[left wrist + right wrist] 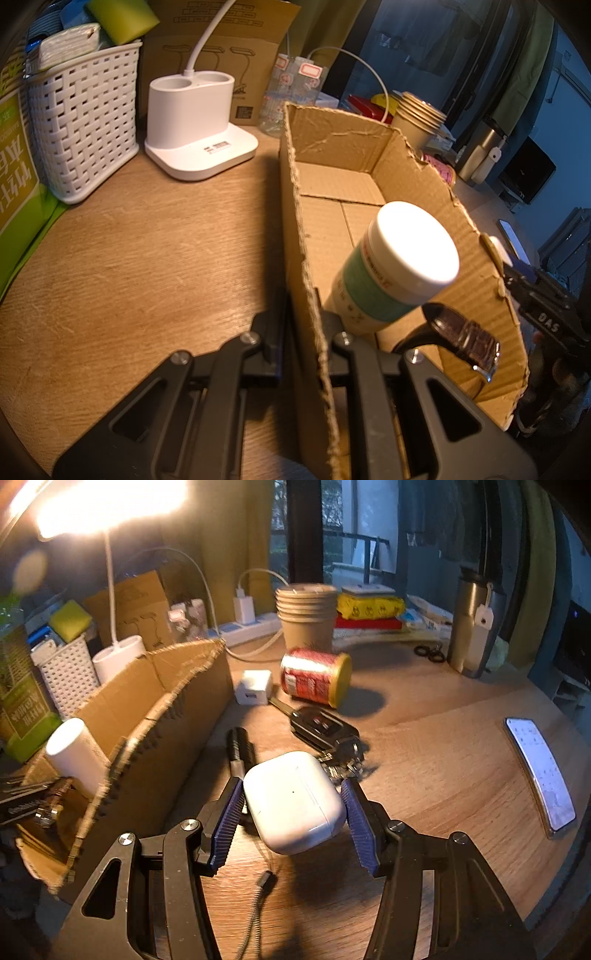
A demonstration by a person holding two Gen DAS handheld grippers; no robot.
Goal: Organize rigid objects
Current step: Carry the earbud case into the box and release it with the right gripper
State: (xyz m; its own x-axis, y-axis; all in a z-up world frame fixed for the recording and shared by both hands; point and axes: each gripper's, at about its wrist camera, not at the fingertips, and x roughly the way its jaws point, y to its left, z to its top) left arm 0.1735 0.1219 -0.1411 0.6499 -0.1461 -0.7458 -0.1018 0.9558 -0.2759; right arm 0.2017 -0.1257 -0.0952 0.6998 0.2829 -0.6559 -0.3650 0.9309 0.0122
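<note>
A torn open cardboard box (413,173) stands on the wooden desk; it also shows in the right wrist view (155,698). Inside it a white-capped pill bottle (399,258) leans, with a dark watch strap (465,339) beside it. My left gripper (301,332) is shut on the box's near wall. My right gripper (293,805) holds a white earbuds case (293,801) between its blue pads (231,823) just above the desk, right of the box. A black flashlight (238,747), a car key with keys (321,731), a white charger cube (253,686) and a red can (314,677) lie beyond.
A white woven basket (81,125) and a white lamp base (195,125) stand left of the box. Stacked paper cups (306,616), a steel tumbler (472,627), scissors (428,651) and a power strip (247,627) sit at the back. A phone (539,775) lies at the right.
</note>
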